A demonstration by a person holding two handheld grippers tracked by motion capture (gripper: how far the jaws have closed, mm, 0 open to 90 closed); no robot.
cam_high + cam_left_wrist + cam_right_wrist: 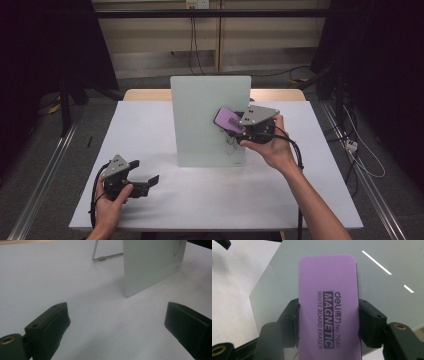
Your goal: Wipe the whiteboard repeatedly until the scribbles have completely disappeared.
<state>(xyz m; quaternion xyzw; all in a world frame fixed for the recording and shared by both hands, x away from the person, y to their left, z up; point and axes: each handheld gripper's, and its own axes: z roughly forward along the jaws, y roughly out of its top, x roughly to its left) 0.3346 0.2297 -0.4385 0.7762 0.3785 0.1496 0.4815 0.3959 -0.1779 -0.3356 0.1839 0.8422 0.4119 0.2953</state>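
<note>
1. Right gripper (328, 322) jaws clamped on both sides of purple magnetic whiteboard eraser (328, 305), pressed against upright whiteboard (200, 115), at board's 3 o'clock.
2. Left gripper (117, 325) jaws wide apart, holding nothing, low over white table (210, 200) at 7 o'clock.
3. Whiteboard stands at table centre; faint marks under the eraser.

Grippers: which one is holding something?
The right gripper, up at the whiteboard, pinches a purple eraser. The left gripper is open and empty.

Purple whiteboard eraser (328, 307) flat against upright glass whiteboard (200, 115).
</note>
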